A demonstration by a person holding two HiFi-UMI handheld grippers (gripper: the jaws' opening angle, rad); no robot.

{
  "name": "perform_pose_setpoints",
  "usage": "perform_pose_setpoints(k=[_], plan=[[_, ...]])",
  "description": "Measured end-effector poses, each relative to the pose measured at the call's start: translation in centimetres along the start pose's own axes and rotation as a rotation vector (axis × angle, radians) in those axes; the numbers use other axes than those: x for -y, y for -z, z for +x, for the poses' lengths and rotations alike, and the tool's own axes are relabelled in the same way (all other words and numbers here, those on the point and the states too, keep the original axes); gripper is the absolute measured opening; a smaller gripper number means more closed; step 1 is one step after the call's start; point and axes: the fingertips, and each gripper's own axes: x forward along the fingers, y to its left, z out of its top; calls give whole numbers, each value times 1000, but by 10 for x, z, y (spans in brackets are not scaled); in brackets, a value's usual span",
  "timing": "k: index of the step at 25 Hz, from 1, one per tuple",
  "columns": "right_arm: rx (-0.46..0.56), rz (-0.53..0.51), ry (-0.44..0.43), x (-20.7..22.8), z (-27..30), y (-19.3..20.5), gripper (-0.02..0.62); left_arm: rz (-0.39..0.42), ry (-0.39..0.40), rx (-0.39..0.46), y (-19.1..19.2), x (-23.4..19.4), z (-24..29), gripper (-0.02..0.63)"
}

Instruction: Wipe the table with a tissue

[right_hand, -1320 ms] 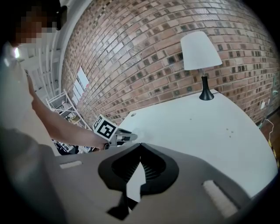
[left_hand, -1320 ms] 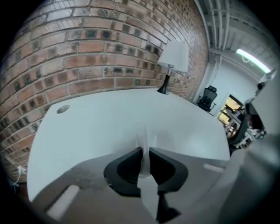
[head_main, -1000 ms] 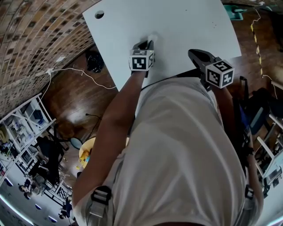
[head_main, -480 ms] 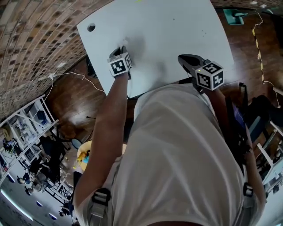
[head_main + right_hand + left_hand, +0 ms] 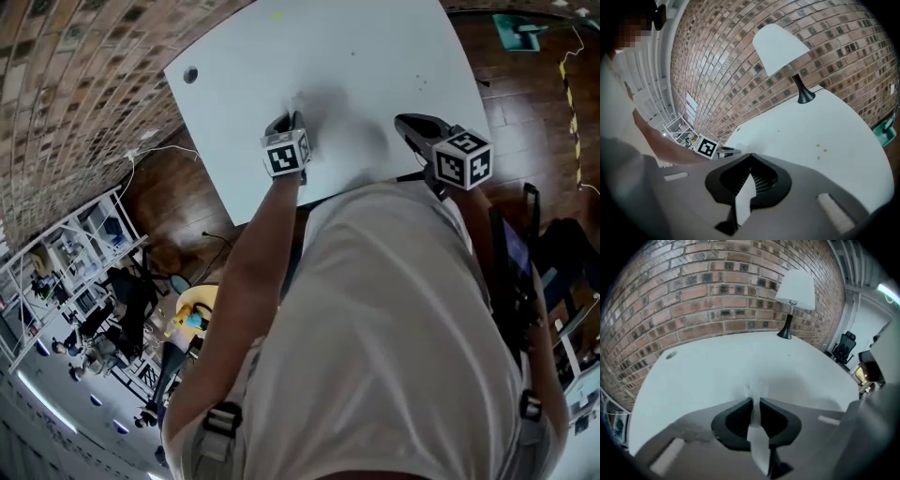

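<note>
White tissue (image 5: 754, 414) pinched tight in left gripper (image 5: 755, 400) fingers; right gripper (image 5: 750, 155) fingers closed, empty. I'd press the counter (image 5: 375, 56) evenly.

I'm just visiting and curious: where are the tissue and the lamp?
tissue (image 5: 756, 390), left gripper view, on its crumpled white tip.
lamp (image 5: 780, 49), right gripper view, on the middle of its white shade.
</note>
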Motion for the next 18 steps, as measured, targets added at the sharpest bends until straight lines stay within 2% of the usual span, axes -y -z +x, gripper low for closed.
perform_pose_setpoints(k=[2,4,6,11,18], plan=[[4,8,-22,8,-3,-7,8,-13,106,2,-2,38,-1,38],[0,8,-40,14,-6,-12,8,-14,153,24,-11,62,-3,38],[-4,-7,-51,19,-9,-18,8,-27,149,50,-26,71,-3,38],[0,-60,-43,37,-20,-24,8,-125,139,104,-63,72,1,40],[39,-20,-7,66,-45,-26,8,-86,127,102,-99,89,35,40]])
